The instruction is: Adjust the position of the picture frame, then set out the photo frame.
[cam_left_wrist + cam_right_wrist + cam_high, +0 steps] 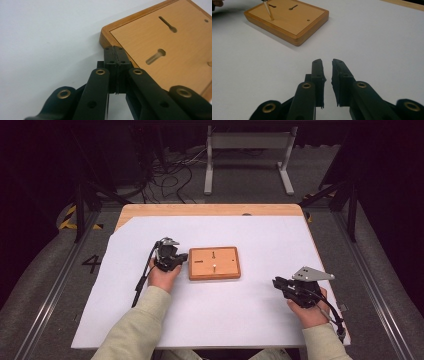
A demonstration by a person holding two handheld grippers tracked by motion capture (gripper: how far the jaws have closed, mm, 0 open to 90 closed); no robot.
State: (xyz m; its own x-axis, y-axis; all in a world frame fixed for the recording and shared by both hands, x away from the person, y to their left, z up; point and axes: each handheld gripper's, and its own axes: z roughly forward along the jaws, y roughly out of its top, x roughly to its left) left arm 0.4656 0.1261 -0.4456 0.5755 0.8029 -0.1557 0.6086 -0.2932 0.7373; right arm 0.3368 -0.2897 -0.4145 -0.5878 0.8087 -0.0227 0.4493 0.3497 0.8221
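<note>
A wooden board point(214, 263) with keyhole slots lies in the middle of the white sheet. A thin pale peg point(269, 12) stands in the board point(287, 22) near its front edge and leans a little. My left gripper point(172, 256) is at the board's left edge. In the left gripper view its jaws are pressed together at the tips point(114, 48), right at the board's rim point(106, 37), and I see nothing between them. My right gripper point(287, 285) rests on the sheet to the front right of the board. Its jaws point(327, 62) stand a narrow gap apart and hold nothing.
The white sheet point(250, 315) covers a wooden table point(210, 210). A metal stand point(247, 155) and cables point(170, 175) are on the floor beyond the far edge. Rails run along both sides of the table.
</note>
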